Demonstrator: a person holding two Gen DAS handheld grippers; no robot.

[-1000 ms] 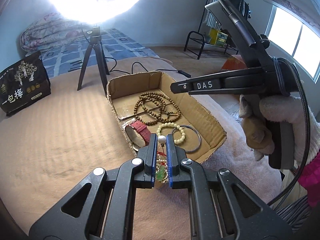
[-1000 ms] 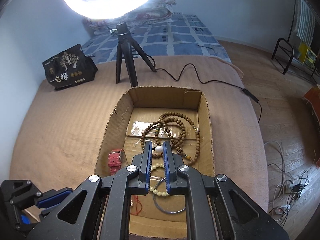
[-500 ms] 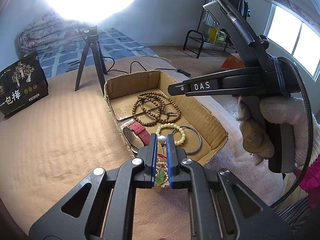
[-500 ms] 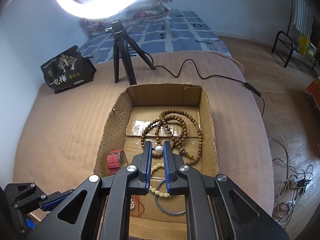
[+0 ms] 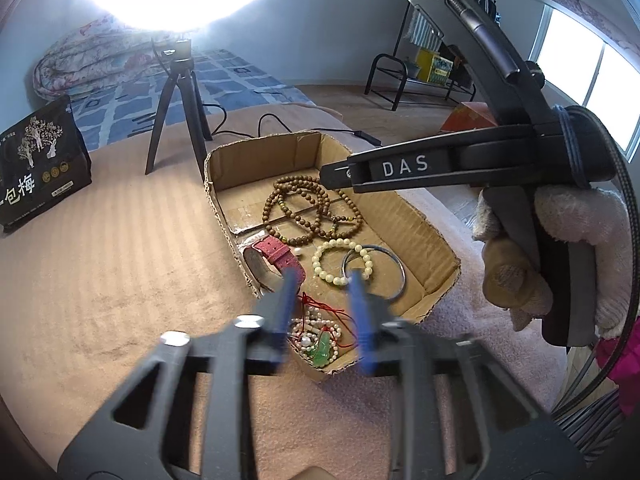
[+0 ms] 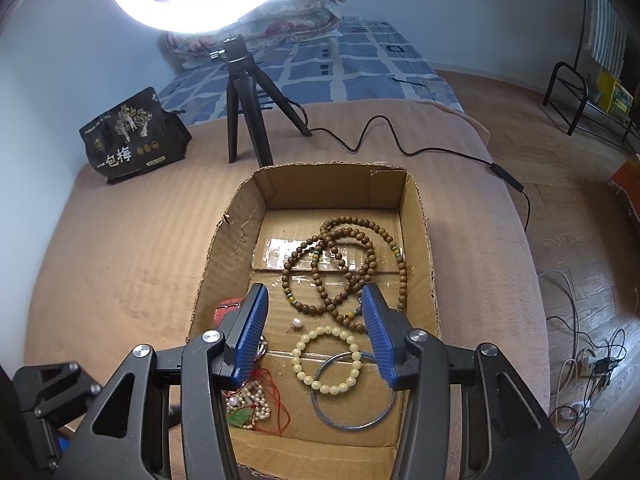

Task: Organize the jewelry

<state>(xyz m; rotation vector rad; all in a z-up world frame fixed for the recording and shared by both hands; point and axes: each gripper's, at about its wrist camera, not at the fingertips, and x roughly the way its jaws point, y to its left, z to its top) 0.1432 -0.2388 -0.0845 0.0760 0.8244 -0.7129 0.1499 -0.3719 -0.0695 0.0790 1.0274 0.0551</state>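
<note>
Both grippers are held over a cardboard box (image 6: 236, 216) of jewelry, their jaws opening with nothing gripped.

Nearest, the right gripper (image 6: 316, 320) is seen with its blue pads parted above the box floor, and the left gripper (image 5: 322, 280), blurred, is likewise spread at the box's near edge; no piece is pressed by either. Below them, a red-corded pendant with a green stone (image 6: 242, 418) is heaped in the near corner, beside a cream bead bracelet (image 6: 326, 358) overlapped on a metal bangle (image 6: 352, 420). A single loose pearl (image 6: 297, 324) is left on the cardboard, with a pink-strapped watch (image 5: 276, 256) against the side wall. Farther in, brown wooden beads (image 6: 344, 264) are coiled. Beyond the box, a tripod (image 6: 244, 108) is stood on the tan blanket (image 6: 120, 260), with a black bag (image 6: 132, 136) nearby.
</note>
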